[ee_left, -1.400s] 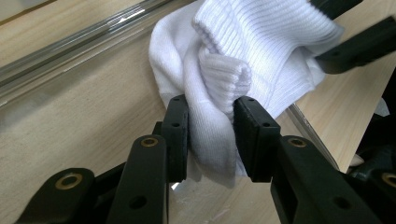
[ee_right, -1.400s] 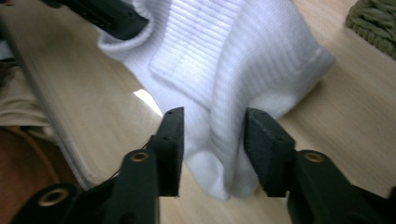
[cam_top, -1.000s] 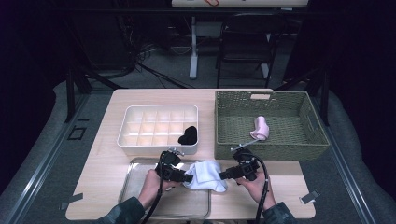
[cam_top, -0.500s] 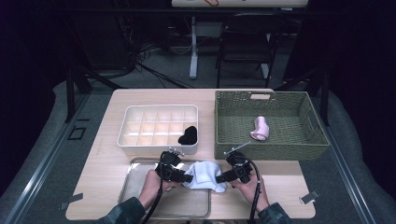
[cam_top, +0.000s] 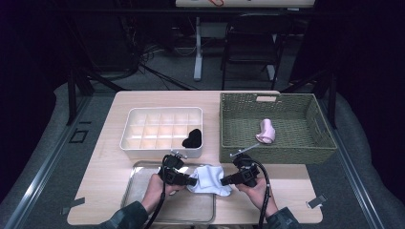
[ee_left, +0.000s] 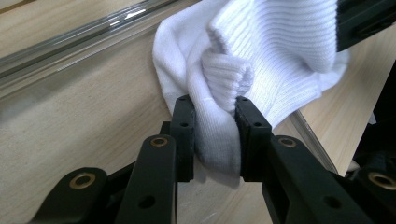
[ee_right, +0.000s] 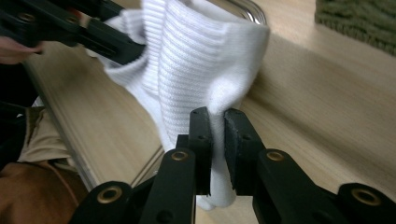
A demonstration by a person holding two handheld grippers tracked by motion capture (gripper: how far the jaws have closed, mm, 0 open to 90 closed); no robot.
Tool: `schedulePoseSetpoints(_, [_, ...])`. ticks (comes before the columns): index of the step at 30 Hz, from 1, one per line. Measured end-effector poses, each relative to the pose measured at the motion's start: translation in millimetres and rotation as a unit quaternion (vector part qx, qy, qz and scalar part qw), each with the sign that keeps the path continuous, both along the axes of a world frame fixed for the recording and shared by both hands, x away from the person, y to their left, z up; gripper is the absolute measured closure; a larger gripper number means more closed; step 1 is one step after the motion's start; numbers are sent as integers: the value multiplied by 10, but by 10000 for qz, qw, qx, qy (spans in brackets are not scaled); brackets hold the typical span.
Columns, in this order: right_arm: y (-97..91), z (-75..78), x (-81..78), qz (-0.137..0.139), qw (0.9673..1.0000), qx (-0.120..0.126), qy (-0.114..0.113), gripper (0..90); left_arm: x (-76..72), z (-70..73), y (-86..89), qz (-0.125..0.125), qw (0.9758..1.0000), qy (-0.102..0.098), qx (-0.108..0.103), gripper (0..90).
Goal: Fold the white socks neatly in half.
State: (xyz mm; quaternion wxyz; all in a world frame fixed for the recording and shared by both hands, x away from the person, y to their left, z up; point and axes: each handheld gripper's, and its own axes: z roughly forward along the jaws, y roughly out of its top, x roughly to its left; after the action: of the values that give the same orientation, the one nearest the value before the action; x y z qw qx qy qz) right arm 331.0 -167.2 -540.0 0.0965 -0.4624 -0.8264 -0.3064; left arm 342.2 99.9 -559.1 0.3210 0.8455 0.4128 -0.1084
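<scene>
Low in the frame's center, the left gripper (cam_top: 190,181) and the right gripper (cam_top: 227,181), its jaws having just been closing, are each pinching 1 edge of the white sock (cam_top: 208,177), holding it between them for handling.

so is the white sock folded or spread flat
Neither: bunched. The sock hangs crumpled between both grippers, left and right, each pinching a fold; the right's jaws have just closed.

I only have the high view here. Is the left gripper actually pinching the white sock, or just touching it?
Observer: Pinching. In the left gripper view, the left gripper has a fold of the sock squeezed between its pads.
Operator: And the right gripper?
Observer: The right gripper has just closed on the sock's opposite edge; fabric sits between its pads.
Operator: Is the sock lying flat?
Observer: No, it is bunched between the two grippers, over the tray edge.
</scene>
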Motion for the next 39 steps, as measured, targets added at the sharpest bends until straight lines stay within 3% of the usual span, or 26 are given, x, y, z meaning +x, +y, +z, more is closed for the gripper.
schedulePoseSetpoints(1, [2, 59, -14, 56, 9999, 80, -125, 821, -4, -1, -9, 7, 10000, 8, -30, 723])
schedulePoseSetpoints(7, [96, 147, -64, 211, 9993, 80, -313, 839, 3, -4, -7, -4, 10000, 31, -20, 721])
schedulePoseSetpoints(10, [139, 189, -88, 148, 9974, 193, -672, 853, 4, -1, -10, 5, 10000, 68, -39, 722])
schedulePoseSetpoints(15, [201, 245, -85, 225, 9963, 298, -780, 864, 17, -7, -22, 56, 9998, 146, -124, 724])
schedulePoseSetpoints(19, [295, 264, -93, 374, 9955, 297, -822, 867, 30, -22, -61, 15, 9997, 190, -149, 725])
schedulePoseSetpoints(24, [474, 162, -88, 574, 9957, 186, -710, 868, 47, -32, -62, -9, 9996, 229, -176, 709])
schedulePoseSetpoints(30, [567, 62, -93, 701, 9955, -43, -629, 864, 82, 22, 26, -14, 9993, 348, -142, 561])
schedulePoseSetpoints(32, [622, 30, -110, 766, 9946, -209, -666, 860, 91, 95, 43, 116, 9994, 235, -228, 516])
schedulePoseSetpoints(39, [682, 20, -118, 793, 9939, -324, -689, 854, 65, 218, -23, 26, 9994, -3, -332, 477])
